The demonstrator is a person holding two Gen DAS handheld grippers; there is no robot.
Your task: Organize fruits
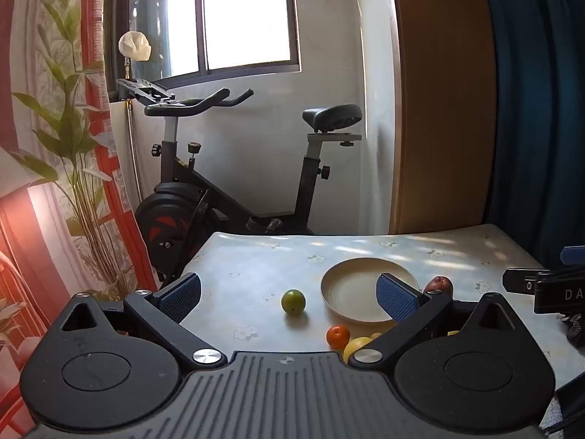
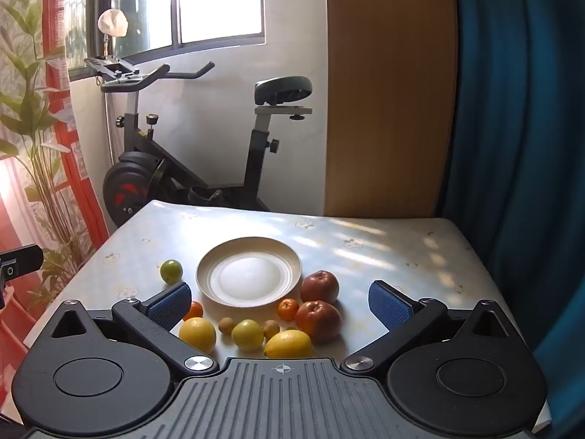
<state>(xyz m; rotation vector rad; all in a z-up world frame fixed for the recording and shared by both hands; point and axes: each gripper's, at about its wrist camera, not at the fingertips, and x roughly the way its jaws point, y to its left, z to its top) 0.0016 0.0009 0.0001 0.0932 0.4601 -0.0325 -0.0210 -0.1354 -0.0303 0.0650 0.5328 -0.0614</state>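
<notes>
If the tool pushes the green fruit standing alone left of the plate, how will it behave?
The green fruit looks round and smooth, so it will probably roll rather than slide. Nothing touches it on the flat table, so it may travel freely. Its skin shines slightly and might slip between the pads.

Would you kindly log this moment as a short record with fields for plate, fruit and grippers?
plate: cream plate, nothing on it
green fruit: green fruit alone, left of the plate
apples: two red apples, right of the plate
other fruit: citrus cluster near the plate's front edge
left gripper: left gripper open, holding nothing
right gripper: right gripper open, holding nothing
</notes>
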